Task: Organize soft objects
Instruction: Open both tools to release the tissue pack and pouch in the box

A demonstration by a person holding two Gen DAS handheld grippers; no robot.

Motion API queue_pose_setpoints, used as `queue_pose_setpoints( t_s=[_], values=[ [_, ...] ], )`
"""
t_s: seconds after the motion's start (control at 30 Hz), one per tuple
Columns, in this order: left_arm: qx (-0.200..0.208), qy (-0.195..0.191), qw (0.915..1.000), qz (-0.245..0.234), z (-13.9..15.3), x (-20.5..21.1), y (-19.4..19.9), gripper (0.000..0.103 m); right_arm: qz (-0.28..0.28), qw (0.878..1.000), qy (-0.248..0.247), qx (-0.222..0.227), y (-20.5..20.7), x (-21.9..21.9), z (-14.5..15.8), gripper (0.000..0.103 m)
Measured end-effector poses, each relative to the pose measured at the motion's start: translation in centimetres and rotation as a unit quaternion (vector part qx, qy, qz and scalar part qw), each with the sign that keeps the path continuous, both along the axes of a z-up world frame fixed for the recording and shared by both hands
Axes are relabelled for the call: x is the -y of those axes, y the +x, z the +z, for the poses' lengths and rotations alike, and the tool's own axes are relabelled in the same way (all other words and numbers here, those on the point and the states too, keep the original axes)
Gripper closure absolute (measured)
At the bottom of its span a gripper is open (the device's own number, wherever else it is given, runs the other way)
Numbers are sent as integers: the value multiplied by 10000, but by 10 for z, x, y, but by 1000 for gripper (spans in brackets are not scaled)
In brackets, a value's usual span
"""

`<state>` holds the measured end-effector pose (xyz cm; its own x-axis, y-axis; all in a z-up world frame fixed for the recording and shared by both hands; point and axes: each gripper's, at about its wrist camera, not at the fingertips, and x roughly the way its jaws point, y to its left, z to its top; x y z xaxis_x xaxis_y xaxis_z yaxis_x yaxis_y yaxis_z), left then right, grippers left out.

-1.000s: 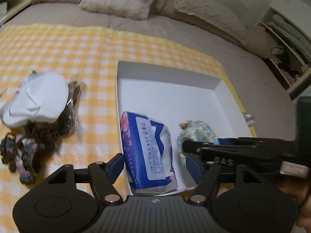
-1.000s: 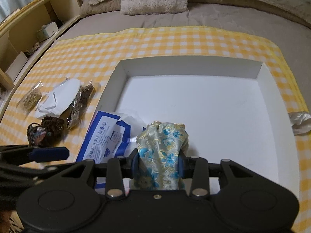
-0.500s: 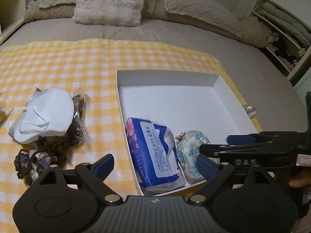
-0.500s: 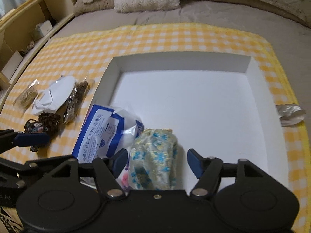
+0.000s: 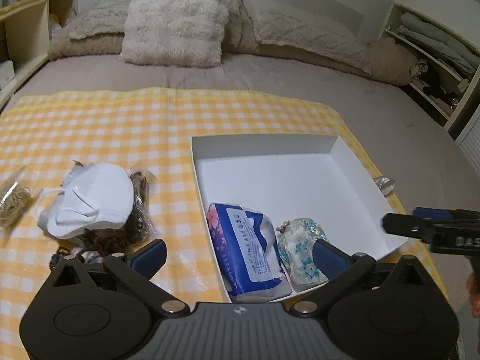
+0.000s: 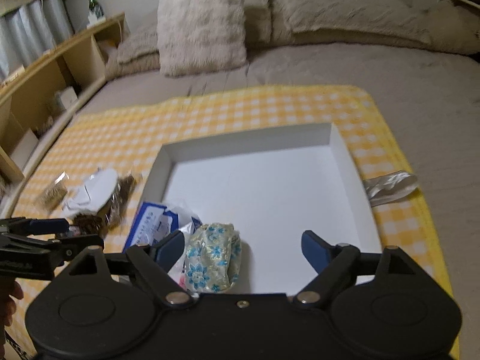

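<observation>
A white box [image 5: 264,144] lies on the yellow checked cloth. In its near left corner a blue tissue pack [image 5: 249,252] rests beside a floral pouch [image 5: 300,240]. My left gripper [image 5: 238,255] hovers above them, its jaws opening wide and the pads touching nothing. My right gripper [image 6: 241,246] is opening too. The pouch [image 6: 213,258] lies free by its left finger, with no pad on it. Left of the box sit a white mask [image 5: 90,201], a bagged dark hairpiece [image 5: 141,198] and a patterned scrunchie [image 5: 78,252].
A small bag of rubber bands [image 5: 13,198] lies at the cloth's left edge. A silvery cloth [image 6: 390,186] lies just outside the box's right wall. Pillows [image 5: 177,21] line the bed's far side, with shelves [image 6: 45,90] along both sides.
The right gripper let go of the floral pouch, opened and pulled back and up. The left gripper opened wide and rose. The pouch now lies in the box beside the tissue pack.
</observation>
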<state>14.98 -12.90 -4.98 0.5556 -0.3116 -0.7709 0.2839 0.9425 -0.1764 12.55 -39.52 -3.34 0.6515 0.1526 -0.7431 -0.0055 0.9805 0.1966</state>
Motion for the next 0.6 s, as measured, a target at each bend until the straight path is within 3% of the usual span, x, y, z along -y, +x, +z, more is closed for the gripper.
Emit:
queue_pose_setpoints(
  t_s=[0.3,0.6],
  values=[
    [453,129,9988,129,21,-11,-16,0,-360,9968,-51,710,-39,4,28,1],
    [826,54,9963,237,41,-28,-32,0,-301,9931,-283,1096,-63,-8,37,0]
  ],
)
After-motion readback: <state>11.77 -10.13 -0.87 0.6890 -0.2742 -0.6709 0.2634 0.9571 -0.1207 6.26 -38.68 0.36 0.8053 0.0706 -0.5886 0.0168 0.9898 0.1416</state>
